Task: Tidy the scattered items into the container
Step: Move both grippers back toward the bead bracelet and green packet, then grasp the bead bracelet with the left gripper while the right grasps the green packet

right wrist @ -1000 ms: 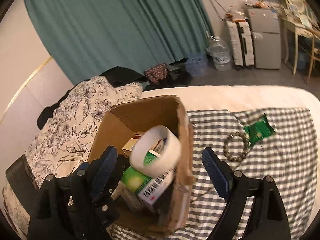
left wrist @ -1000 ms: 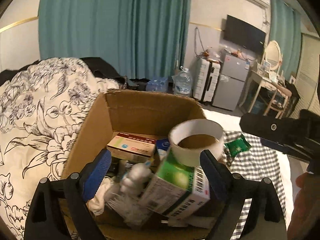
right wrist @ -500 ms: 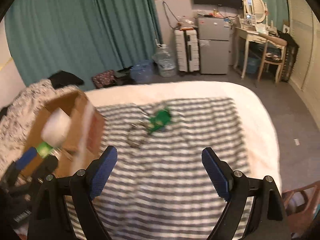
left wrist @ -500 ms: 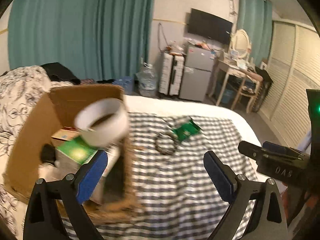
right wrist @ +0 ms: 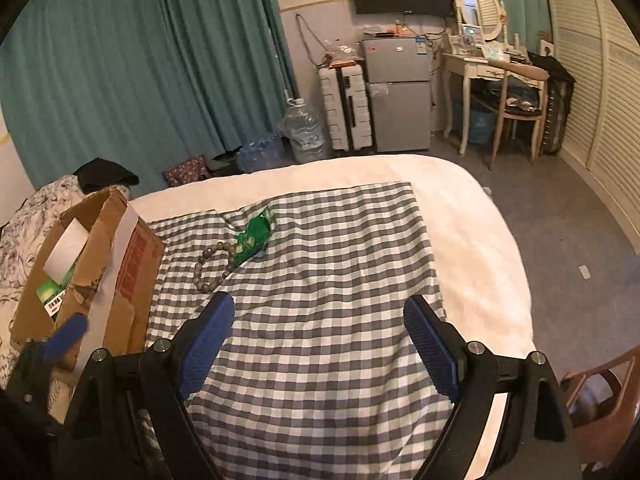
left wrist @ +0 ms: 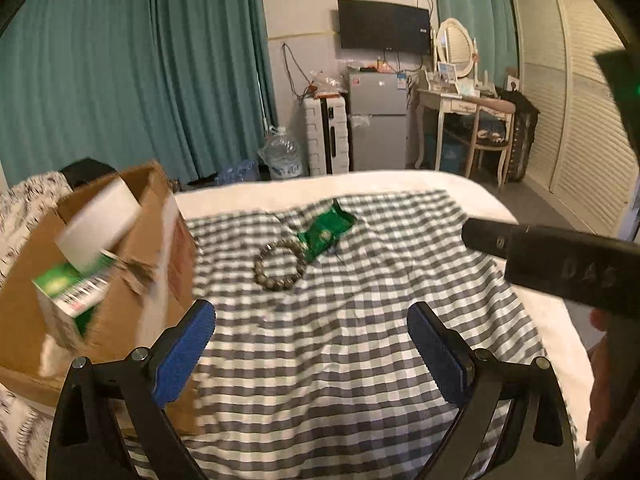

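Note:
A cardboard box (left wrist: 132, 280) (right wrist: 132, 264) stands at the left on the bed, holding a white tape roll (left wrist: 96, 228) (right wrist: 66, 246), a green medicine box (left wrist: 68, 292) and other items. A bead bracelet (left wrist: 280, 266) (right wrist: 212, 266) and a green packet (left wrist: 326, 232) (right wrist: 254, 238) lie on the grey checked cloth (left wrist: 340, 340) (right wrist: 328, 280), touching each other. My left gripper (left wrist: 310, 344) is open and empty, above the cloth right of the box. My right gripper (right wrist: 318, 340) is open and empty above the cloth, nearer than the bracelet.
The bed's white edge (right wrist: 480, 240) curves at the right, with floor beyond. A floral duvet (right wrist: 24, 232) lies left of the box. A fridge (right wrist: 398, 92), suitcase, water bottle and dressing table stand at the far wall. A wooden chair (right wrist: 600, 396) is at the lower right.
Both grippers have swung right, away from over the box, and now face the checked cloth with the bracelet and packet. Both stay open and empty.

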`<state>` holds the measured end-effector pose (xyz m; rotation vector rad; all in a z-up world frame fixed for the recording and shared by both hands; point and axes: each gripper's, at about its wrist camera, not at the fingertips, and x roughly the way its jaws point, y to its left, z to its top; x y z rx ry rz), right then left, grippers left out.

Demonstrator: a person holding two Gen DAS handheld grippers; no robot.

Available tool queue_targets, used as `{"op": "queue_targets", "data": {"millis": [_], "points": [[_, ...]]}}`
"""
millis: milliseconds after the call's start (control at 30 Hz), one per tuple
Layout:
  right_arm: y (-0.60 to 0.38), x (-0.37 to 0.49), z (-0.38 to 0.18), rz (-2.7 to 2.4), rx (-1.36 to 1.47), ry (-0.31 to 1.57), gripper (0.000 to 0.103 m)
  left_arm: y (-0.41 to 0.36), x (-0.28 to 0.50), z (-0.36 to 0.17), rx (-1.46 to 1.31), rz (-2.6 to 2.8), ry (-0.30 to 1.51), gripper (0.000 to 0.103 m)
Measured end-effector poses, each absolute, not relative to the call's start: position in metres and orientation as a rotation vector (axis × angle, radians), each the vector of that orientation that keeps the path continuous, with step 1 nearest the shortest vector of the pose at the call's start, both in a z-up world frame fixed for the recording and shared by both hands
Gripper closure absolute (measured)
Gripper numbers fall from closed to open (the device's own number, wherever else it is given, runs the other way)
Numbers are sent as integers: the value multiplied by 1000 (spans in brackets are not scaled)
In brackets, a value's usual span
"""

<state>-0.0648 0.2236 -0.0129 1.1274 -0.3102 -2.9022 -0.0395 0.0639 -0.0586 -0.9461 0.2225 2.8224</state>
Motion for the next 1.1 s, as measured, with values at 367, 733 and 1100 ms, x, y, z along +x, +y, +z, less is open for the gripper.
{"op": "queue_targets", "data": {"millis": [367, 733, 1100], "points": [[228, -102, -55, -2812, 1121, -358, 16, 55, -110, -101, -1093, 2953, 161, 4], [202, -167, -78, -2774, 1066, -318, 16, 29, -182, -132, -1118, 3065, 38, 4], [168, -246, -105, -2711, 1130, -312, 17, 14, -205, -157, -1294, 2975, -129, 5]]}}
